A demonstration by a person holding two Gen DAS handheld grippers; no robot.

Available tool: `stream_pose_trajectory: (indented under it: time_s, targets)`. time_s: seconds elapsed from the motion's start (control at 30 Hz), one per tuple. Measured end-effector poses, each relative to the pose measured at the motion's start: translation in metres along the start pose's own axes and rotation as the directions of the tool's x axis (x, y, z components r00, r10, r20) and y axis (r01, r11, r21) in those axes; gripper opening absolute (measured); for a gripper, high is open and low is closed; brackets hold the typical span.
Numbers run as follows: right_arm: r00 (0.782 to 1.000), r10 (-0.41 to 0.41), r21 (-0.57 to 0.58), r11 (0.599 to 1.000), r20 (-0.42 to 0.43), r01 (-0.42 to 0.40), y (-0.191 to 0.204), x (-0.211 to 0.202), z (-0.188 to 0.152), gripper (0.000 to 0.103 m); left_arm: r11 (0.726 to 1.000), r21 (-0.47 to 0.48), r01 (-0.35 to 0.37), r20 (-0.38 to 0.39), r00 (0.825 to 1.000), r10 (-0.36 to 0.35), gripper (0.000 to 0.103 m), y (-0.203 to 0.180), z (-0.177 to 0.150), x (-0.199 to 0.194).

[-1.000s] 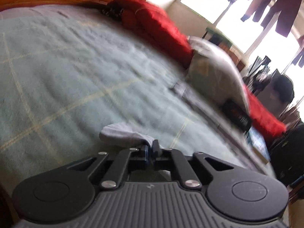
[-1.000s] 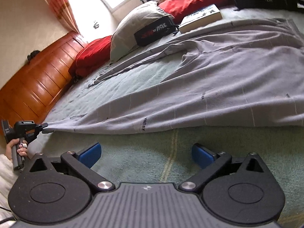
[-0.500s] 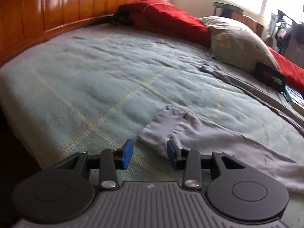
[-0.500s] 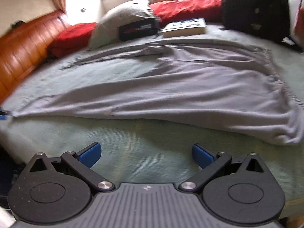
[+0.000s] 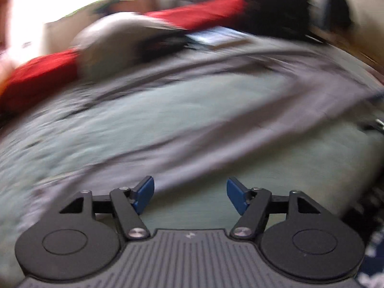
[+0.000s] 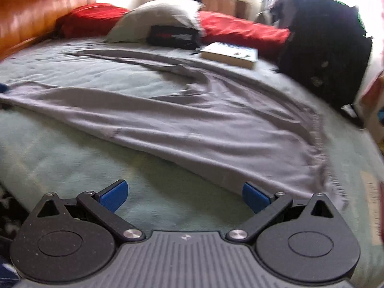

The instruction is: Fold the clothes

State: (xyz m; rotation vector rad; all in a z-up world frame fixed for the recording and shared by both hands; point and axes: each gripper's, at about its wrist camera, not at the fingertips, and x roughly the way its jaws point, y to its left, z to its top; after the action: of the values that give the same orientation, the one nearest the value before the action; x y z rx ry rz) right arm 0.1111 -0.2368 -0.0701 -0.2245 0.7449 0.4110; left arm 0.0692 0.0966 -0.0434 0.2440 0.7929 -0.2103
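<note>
- While your left gripper (image 5: 190,198) and right gripper (image 6: 184,198) hang spread and empty, the grey garment (image 6: 192,120) lies flat across the bed (image 6: 60,148).
- Its near edge sits just beyond your right fingers (image 6: 255,198), with bare blanket below.

Matt grey cloth garment (image 6: 182,120); fuzzy green blanket (image 6: 60,148); glossy wooden headboard (image 6: 36,7).

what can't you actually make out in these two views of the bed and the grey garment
- Left wrist view: motion blur smears the grey garment; its edges and folds are unreadable.
- Right wrist view: the garment's left end is cut off by the frame edge.
- Right wrist view: print on the book and the black pouch is too small and blurred.
</note>
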Motion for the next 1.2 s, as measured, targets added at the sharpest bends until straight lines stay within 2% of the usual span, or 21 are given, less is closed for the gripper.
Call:
stream_pose_trajectory:
  time_s: [0.07,0.13,0.23,0.33,0.47,0.63,0.73,0.8,0.9,0.97,1.07,1.2]
  targets:
    - [0.998,0.055,0.02,0.998,-0.015,-0.055,-0.001,0.005,0.003,0.103,0.996,0.024,0.085,-0.033,0.996,-0.084,0.072,-0.02,0.003,0.008]
    - [0.997,0.071,0.034,0.997,-0.025,-0.07,-0.002,0.013,0.006,0.103,0.993,0.023,0.116,-0.056,0.992,-0.115,0.072,-0.03,0.006,0.02]
    - [0.999,0.038,0.02,0.999,-0.023,-0.038,-0.001,0.022,0.01,0.103,0.996,0.007,0.087,-0.051,0.995,-0.087,0.072,-0.032,0.014,0.032]
    - [0.999,0.053,0.008,0.999,0.007,-0.053,-0.004,0.024,0.02,0.103,0.996,-0.025,0.089,-0.007,0.996,-0.089,0.073,-0.02,0.024,0.036]
    - [0.999,0.046,-0.015,0.999,0.019,-0.045,-0.009,0.032,0.032,0.103,0.996,-0.061,0.062,0.035,0.998,-0.059,0.073,-0.006,0.041,0.048]
    - [0.999,0.03,-0.047,0.998,0.03,-0.029,-0.015,0.043,0.048,0.103,0.996,-0.067,0.062,0.034,0.998,-0.06,0.074,0.0,0.051,0.066]
    - [0.999,0.039,-0.116,0.993,0.032,-0.035,-0.01,0.04,0.048,0.103,0.996,0.024,0.081,0.037,0.996,-0.081,0.075,-0.013,0.049,0.061]
    - [0.999,0.013,-0.146,0.989,0.034,-0.008,-0.008,0.041,0.049,0.103,0.99,0.12,0.074,0.03,0.996,-0.078,0.079,-0.027,0.047,0.057]
    - [0.999,-0.025,-0.19,0.981,0.038,0.032,-0.005,0.041,0.05,0.103,0.964,0.264,0.042,0.014,0.999,-0.048,0.081,-0.048,0.042,0.058]
    - [0.998,-0.05,-0.219,0.974,0.041,0.058,-0.003,0.041,0.051,0.103,0.947,0.322,0.012,0.024,1.0,-0.02,0.081,-0.059,0.042,0.057]
    - [0.995,-0.088,-0.263,0.96,0.048,0.097,0.0,0.042,0.052,0.103,0.931,0.366,-0.002,0.05,0.999,-0.018,0.081,-0.067,0.047,0.055]
    - [0.992,-0.118,-0.287,0.949,0.055,0.129,-0.002,0.046,0.057,0.103,0.931,0.364,0.012,0.06,0.998,-0.036,0.081,-0.068,0.056,0.066]
